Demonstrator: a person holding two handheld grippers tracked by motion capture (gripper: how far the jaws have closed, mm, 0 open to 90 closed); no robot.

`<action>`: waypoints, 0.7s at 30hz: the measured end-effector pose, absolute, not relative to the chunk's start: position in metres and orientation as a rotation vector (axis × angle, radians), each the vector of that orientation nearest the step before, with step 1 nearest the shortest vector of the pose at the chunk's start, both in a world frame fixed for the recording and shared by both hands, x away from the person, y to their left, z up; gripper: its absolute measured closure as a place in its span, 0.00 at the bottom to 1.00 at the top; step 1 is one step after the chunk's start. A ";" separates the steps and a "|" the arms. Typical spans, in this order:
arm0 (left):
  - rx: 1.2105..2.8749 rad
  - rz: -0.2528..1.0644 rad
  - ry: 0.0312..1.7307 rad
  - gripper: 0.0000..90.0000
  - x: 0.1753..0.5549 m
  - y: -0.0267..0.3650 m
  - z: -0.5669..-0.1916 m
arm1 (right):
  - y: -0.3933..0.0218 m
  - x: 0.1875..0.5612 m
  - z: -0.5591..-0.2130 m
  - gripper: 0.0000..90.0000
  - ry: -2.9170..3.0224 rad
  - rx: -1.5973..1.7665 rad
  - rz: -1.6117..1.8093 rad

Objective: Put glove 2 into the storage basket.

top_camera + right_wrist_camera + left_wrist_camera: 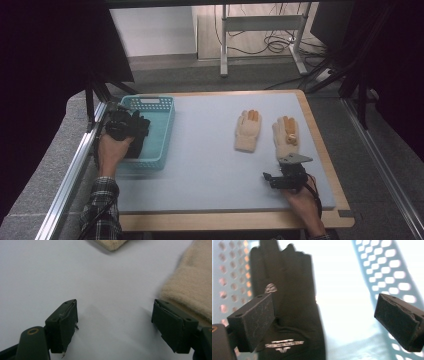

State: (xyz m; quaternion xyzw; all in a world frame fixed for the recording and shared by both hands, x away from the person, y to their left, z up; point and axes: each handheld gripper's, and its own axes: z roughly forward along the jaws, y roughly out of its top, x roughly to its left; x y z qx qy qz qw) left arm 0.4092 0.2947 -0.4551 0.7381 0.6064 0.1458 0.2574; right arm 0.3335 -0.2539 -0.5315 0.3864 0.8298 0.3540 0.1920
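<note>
I see a black glove (289, 315) with white lettering in the teal basket (162, 130); right of the basket, two cream gloves (248, 131) with orange fingertips on a pale blue mat (210, 160).

Lab test bench: padded table (210, 165) in metal frame (70, 175), dark curtains (45, 50), floor cables (272, 45).

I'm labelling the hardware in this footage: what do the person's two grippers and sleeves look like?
Both are black handheld tools. The left gripper has two blocky black jaws with flat, scuffed pads and small screw holes. The right gripper has the same kind of jaws, a brass-coloured ring at one hinge, and a grey three-cornered plate on top. The left forearm wears a dark plaid sleeve.
</note>
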 end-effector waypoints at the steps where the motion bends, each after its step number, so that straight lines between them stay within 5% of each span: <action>1: 2.007 0.404 1.618 0.04 0.406 0.291 -0.453 | -0.254 0.334 -0.532 0.23 2.330 1.085 0.994; 21: 2.023 0.425 1.234 0.03 0.356 0.210 -0.436 | -0.254 0.333 -0.532 0.23 2.330 1.084 0.993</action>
